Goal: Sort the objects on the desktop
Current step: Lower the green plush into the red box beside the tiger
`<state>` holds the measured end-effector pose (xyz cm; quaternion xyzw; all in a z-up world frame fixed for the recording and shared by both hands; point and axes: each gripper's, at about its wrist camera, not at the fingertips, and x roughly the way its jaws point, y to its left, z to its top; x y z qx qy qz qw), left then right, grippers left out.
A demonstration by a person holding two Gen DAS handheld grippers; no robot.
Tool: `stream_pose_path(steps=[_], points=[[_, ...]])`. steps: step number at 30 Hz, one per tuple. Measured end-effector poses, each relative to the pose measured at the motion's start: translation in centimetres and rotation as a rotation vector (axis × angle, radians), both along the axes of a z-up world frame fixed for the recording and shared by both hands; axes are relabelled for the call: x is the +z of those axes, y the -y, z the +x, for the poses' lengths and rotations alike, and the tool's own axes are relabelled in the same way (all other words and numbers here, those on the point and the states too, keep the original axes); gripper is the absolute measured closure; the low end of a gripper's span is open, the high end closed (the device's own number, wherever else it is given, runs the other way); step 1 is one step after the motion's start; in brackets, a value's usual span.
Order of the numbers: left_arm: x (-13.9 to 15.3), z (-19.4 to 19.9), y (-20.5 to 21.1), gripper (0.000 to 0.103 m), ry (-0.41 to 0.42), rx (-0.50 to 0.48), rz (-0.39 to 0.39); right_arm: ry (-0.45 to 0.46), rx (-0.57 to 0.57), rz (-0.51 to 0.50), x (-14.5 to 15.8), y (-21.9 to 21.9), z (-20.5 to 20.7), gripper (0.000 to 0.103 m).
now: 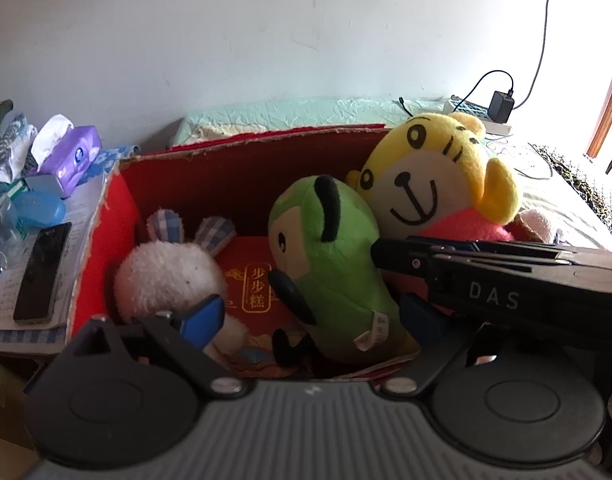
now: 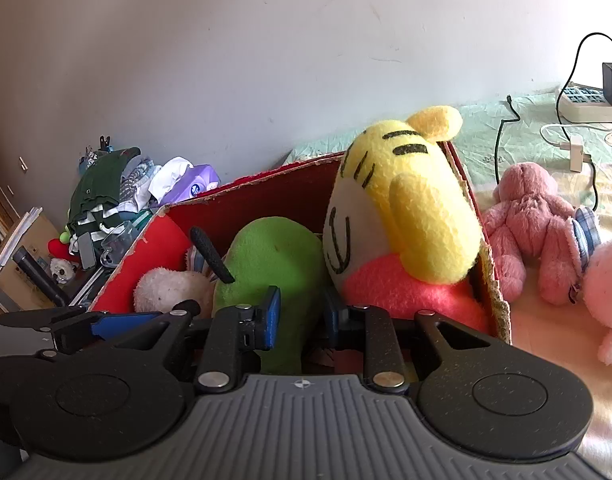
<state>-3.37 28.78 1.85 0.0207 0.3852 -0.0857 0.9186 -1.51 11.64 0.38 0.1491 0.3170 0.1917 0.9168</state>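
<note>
Three plush toys are sitting in the red box (image 1: 106,240) ahead of my jaws: white bunny (image 1: 170,276) by my left finger, green toy (image 1: 329,264) lying btwn both fingers, yellow tiger (image 1: 433,176) beyond my right one. My left gripper (image 1: 309,320) is hovering w/ jaws spread wide, holding nothing. My right gripper (image 2: 302,312) is sitting narrower, jaws apart, green toy just ahead, not pinched. Pink plush (image 2: 533,224) is lying outside the box, right of those jaws.
</note>
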Motion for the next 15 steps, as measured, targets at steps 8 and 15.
stream_pose_path(steps=[8, 15], points=[[0.2, -1.0, 1.2, 0.008, 0.099, -0.003, 0.105, 0.033, -0.004, -0.040, -0.2, -0.5, -0.1, 0.079], [0.2, -1.1, 1.2, 0.008, 0.110, -0.005, 0.115, 0.056, -0.008, -0.040, -0.3, -0.5, -0.2, 0.078]])
